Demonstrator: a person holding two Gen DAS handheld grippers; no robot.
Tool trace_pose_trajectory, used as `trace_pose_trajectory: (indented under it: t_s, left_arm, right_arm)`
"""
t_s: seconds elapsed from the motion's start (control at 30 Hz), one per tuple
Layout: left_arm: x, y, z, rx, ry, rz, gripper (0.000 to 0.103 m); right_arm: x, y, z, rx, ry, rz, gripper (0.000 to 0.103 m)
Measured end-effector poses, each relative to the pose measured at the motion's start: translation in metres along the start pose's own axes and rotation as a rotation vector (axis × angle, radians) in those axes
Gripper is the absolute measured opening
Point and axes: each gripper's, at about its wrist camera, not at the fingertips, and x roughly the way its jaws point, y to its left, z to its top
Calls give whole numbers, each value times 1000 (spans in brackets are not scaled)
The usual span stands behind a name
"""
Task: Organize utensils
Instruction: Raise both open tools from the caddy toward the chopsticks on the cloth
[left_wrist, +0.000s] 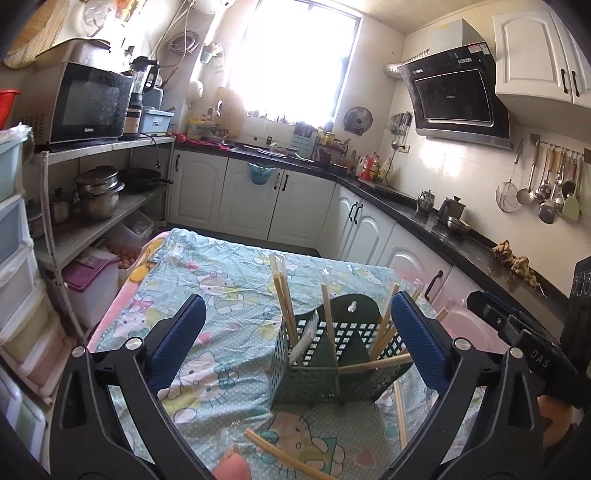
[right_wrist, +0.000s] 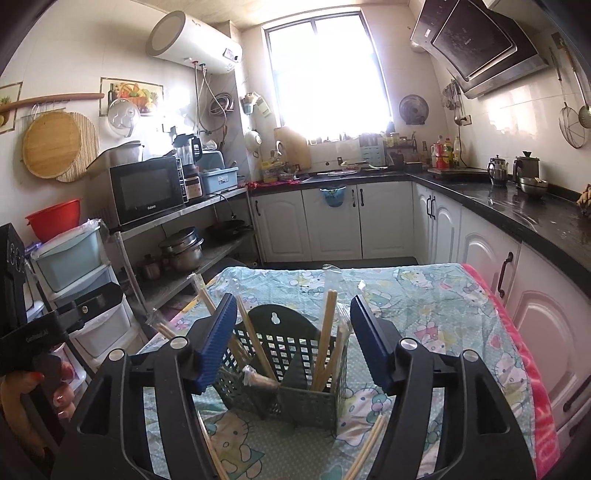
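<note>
1. Nearest the lenses, both tools are seen released: the left gripper (left_wrist: 297, 338) is spread to its widest, blue pads well apart, nothing pressed between them; the right gripper (right_wrist: 293, 341) is parted less widely, and nothing is clamped there either.

2. Just below the left tool, loose chopsticks (left_wrist: 280, 452) are found lying on the cartoon-print cloth (left_wrist: 207, 280), long axis running diagonally from near-left toward far-right across the frame's bottom. Another stick (left_wrist: 400, 413) lies close to the holder's right side, pointing almost straight away from the camera.

3. In the right wrist view, more loose sticks (right_wrist: 364, 452) are spotted at the lower edge, slanting up toward the holder, with another one (right_wrist: 214, 448) low on the left side.

4. Directly ahead of both tools, framed between each pair of pads, the green perforated holder (left_wrist: 325, 365) is set upright on the cloth. Chopsticks (right_wrist: 325, 336) are already stood in its compartments, leaning at mixed angles; one stick (left_wrist: 373, 363) is laid crosswise over the rim.

5. The coming move is judged to turn on the stray sticks: they lie nearer than the holder, below the pads, so a drop and pull-back would be needed. The diagonal pair is reckoned closer to the left tool.

6. Beyond, cabinets and counter are left untouched.
</note>
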Motion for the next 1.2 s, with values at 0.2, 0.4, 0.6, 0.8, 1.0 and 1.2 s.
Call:
trace_pose_trajectory:
  t_s: [0.2, 0.4, 0.6, 0.8, 1.0, 1.2]
  left_arm:
    - [-6, -3, -10, 4, 15, -5, 92]
    - [-9, 1, -20, -11, 36, 1, 93]
    - [-11, 4, -31, -21, 59, 5, 93]
    - [-13, 7, -39, -30, 80, 13, 93]
    - [-11, 9, -50, -35, 108, 19, 93]
    - [-6, 11, -63, -43, 149, 24, 93]
  right_arm:
    - [-14, 1, -5, -3, 4, -4, 65]
    - [-20, 1, -17, -20, 31, -12, 66]
    - [-23, 2, -27, -24, 60, -7, 66]
    - [-25, 6, -40, -36, 92, -1, 66]
    - [-23, 8, -52, -54, 131, 2, 66]
    - [-19, 8, -65, -65, 172, 1, 66]
